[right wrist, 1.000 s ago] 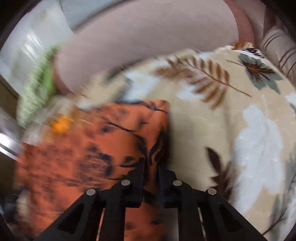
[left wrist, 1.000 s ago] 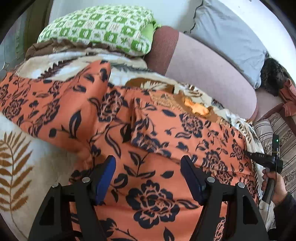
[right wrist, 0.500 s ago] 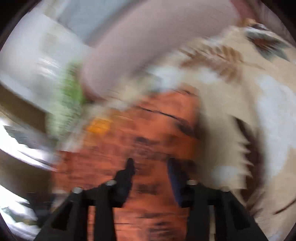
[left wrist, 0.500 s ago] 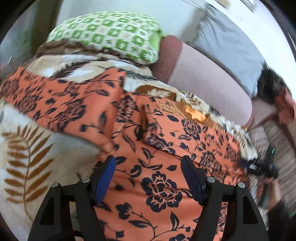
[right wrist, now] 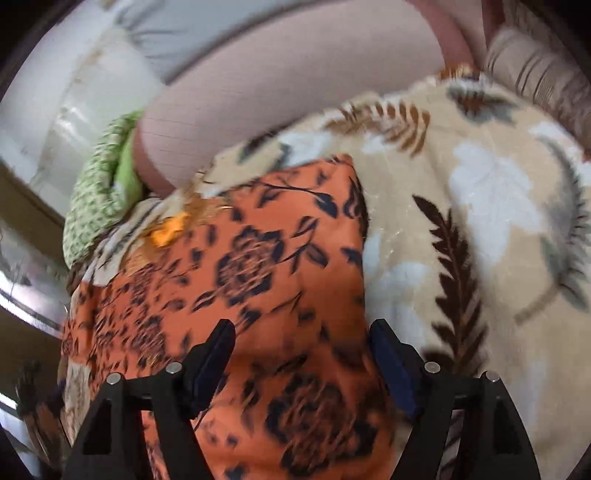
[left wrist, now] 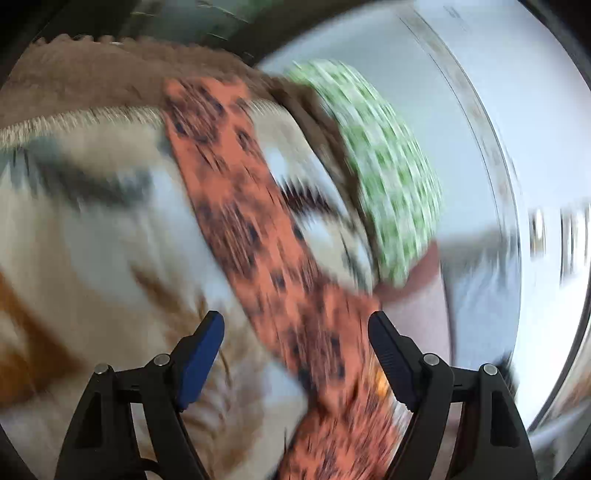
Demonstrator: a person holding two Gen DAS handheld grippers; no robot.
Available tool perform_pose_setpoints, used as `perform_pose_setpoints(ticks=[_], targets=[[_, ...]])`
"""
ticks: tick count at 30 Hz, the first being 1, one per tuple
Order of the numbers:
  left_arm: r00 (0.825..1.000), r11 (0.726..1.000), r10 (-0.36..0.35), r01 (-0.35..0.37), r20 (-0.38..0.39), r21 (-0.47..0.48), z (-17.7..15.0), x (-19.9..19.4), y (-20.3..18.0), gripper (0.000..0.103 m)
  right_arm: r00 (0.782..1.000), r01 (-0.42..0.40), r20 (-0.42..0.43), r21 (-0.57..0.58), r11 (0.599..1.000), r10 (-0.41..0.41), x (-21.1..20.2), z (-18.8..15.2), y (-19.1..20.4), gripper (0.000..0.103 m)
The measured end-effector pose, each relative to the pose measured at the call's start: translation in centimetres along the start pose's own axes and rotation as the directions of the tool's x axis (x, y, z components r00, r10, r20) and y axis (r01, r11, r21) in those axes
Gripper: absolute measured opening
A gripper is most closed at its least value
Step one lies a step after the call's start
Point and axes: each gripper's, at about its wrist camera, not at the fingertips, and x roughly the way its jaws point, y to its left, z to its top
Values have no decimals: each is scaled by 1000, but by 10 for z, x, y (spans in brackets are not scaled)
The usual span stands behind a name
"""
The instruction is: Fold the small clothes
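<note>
An orange garment with dark flower print (right wrist: 266, 280) lies spread on a beige leaf-patterned blanket (right wrist: 480, 206). In the blurred left wrist view a long strip of it (left wrist: 243, 206) runs from the far left down to between the fingers. My left gripper (left wrist: 295, 350) is open and empty above the garment. My right gripper (right wrist: 301, 354) is open and empty just above the garment's near right edge.
A green checked cushion (left wrist: 391, 184) (right wrist: 99, 192) lies at the blanket's far end. A pink sofa back (right wrist: 295, 85) rises behind the blanket, with a grey pillow (right wrist: 177, 33) above it. A striped cushion (right wrist: 546, 81) sits at the far right.
My right gripper has opened and let go of the garment's edge. My left gripper has swung fast to the left, so its view now shows the sleeve end and the green cushion.
</note>
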Motion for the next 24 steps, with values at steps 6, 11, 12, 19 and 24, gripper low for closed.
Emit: perform_pose_setpoints(ticks=[6, 11, 12, 19, 24], targets=[[992, 993, 108, -104, 66, -61, 84, 22, 31, 81, 999, -24, 22, -77, 997, 26, -43, -60, 19, 79], [981, 985, 168, -164, 97, -47, 105, 40, 47, 79, 1000, -5, -14, -54, 999, 5, -34, -81, 15, 79], [980, 985, 173, -170, 98, -36, 107, 42, 46, 79, 1000, -5, -25, -44, 999, 3, -29, -82, 11, 79], [948, 949, 310, -313, 73, 31, 124, 67, 38, 3, 999, 9, -36, -28, 1000, -10, -20, -89, 10, 79], [920, 916, 363, -381, 148, 127, 115, 61, 5, 4, 999, -4, -34, -35, 999, 3, -20, -90, 8, 79]])
